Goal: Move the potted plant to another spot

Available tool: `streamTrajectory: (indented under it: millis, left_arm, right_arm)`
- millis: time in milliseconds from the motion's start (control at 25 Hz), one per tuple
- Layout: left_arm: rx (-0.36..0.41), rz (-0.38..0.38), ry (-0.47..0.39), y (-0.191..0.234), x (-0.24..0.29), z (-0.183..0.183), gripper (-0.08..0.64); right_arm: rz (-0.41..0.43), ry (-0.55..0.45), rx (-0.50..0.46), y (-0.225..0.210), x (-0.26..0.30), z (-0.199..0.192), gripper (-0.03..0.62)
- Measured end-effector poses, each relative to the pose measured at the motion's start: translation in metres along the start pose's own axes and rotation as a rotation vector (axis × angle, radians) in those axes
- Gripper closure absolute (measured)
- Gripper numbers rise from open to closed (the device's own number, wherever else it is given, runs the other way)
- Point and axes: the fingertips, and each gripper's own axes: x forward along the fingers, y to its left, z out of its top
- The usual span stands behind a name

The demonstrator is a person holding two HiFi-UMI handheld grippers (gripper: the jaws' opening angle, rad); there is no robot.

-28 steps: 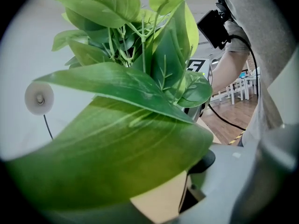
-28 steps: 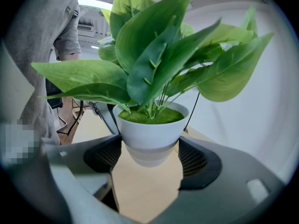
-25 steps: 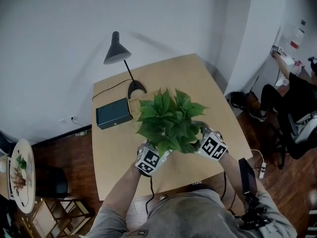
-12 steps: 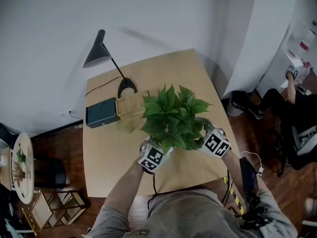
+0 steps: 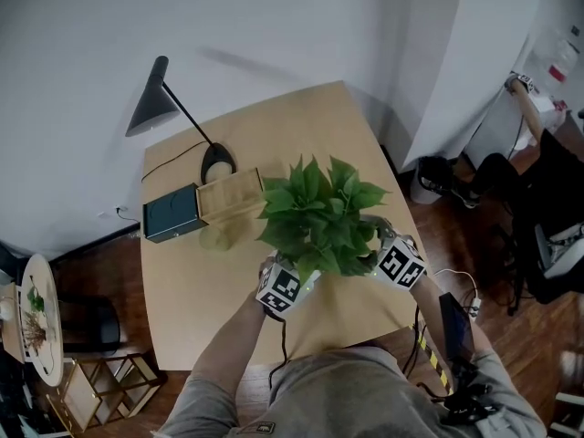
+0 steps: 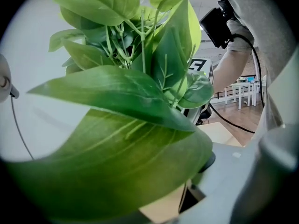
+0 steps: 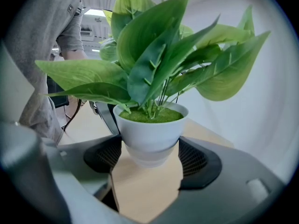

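The potted plant (image 5: 319, 213), broad green leaves in a white pot (image 7: 150, 129), is over the right front part of the wooden table (image 5: 182, 281). My right gripper (image 7: 147, 153) is shut on the pot, with a dark pad pressed against each side. In the head view the right gripper (image 5: 388, 258) is at the plant's right and my left gripper (image 5: 290, 281) at its lower left, both partly under leaves. In the left gripper view, leaves (image 6: 117, 139) hide most of the left gripper (image 6: 161, 204), so its grip cannot be made out.
A black desk lamp (image 5: 155, 108), a dark green box (image 5: 171, 213) and a wooden box (image 5: 230, 196) stand at the table's back left. A small round table (image 5: 36, 318) is on the floor at left. A person (image 5: 547, 162) sits at right.
Both grippers and the plant have shifted right across the table, away from the lamp and the wooden box. The head camera has turned a little too.
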Motion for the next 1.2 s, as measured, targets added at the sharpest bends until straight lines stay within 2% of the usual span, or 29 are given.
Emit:
streamTrajectory:
  millis: [160,400,1200]
  left_arm:
    - [-0.005,-0.027,-0.002,-0.003,0.003,0.001,0.221]
    - [-0.043,-0.056,0.048,-0.007,0.083,-0.014,0.221]
    - [-0.098,-0.103,0.111,-0.011,0.132,-0.067,0.221]
  right_arm:
    - [-0.002,0.01,0.015,-0.001,0.0,-0.004,0.202]
    - [0.018,0.031,0.064,-0.046,-0.008,-0.07,0.204]
    - [0.064,0.087,0.153,-0.057,0.02,-0.134,0.202]
